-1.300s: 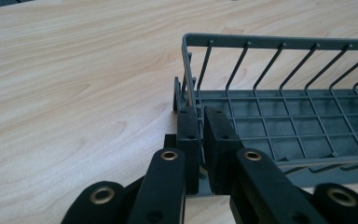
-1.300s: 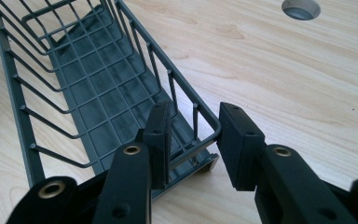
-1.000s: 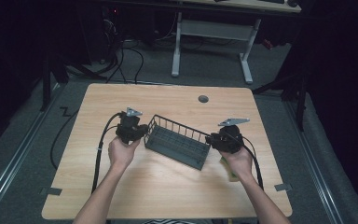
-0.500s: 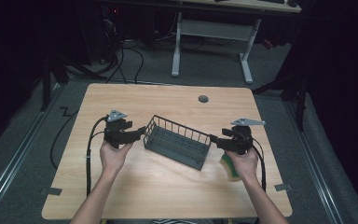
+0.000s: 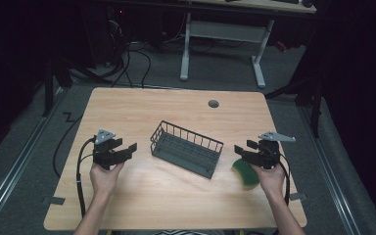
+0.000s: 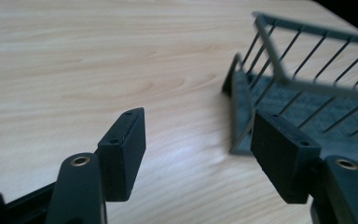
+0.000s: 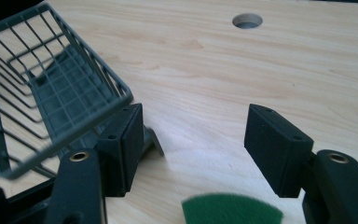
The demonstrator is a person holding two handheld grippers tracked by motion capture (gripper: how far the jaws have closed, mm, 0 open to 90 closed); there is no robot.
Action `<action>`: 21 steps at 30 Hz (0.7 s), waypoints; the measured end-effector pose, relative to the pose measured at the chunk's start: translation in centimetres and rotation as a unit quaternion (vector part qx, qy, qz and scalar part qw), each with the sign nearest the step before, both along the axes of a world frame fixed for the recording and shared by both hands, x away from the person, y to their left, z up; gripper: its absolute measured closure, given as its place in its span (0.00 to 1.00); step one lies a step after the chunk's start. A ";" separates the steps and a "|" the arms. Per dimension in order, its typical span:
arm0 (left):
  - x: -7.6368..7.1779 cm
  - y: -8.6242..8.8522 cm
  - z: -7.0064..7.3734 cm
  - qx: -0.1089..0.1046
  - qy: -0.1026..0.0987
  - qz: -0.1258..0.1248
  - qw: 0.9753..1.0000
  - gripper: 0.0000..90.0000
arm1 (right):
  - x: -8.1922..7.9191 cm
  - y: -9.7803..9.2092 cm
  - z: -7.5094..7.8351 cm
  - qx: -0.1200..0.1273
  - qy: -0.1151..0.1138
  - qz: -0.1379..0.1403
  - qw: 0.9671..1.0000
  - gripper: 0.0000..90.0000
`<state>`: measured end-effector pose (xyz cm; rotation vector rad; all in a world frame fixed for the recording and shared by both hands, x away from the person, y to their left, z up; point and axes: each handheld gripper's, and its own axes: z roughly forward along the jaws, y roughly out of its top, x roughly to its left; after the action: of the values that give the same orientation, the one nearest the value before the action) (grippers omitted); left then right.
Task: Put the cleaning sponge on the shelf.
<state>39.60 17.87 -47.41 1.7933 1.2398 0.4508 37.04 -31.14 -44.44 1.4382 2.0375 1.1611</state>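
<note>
A dark grey wire basket [image 5: 187, 148] stands empty in the middle of the wooden table [image 5: 176, 112]. My left gripper [image 5: 126, 149] is held to its left, jaws open and pointing toward the basket [image 6: 303, 88], a short gap away. My right gripper [image 5: 242, 151] is off the basket's right end, open as well, with nothing between its fingers. A green sponge with a yellow underside [image 5: 245, 173] lies on the table just under and in front of the right gripper; its green top [image 7: 233, 210] shows below the jaws. The basket [image 7: 42, 88] sits left of the right jaws.
A round cable hole [image 5: 213, 104] sits near the table's far edge. Black cables trail from each gripper over the table's front sides. Behind the table stand a white desk frame [image 5: 223, 44] and loose cables on the floor.
Both grippers have let go of the basket ends and drawn outward, left one to the left, right one to the right. The basket now rests on the table, and the sponge is uncovered.
</note>
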 end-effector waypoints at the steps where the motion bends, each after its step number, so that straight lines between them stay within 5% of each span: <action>1: -0.2 0.2 -0.4 0.003 0.005 0.002 1.000 0.40 | -0.3 -0.3 -0.2 0.001 0.001 -0.002 1.000 0.43; 11: -1.8 0.1 -4.6 0.072 0.036 0.015 0.997 0.38 | -2.3 -2.8 -2.5 -0.005 0.018 -0.027 0.999 0.39; 21: -2.3 -0.7 -6.2 0.099 0.034 0.026 0.994 0.35 | -3.4 -3.0 -4.6 -0.046 0.042 -0.028 0.998 0.32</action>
<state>37.34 17.19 -53.59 1.9602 1.3289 0.5636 33.66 -34.10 -49.04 1.5133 2.0636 0.9872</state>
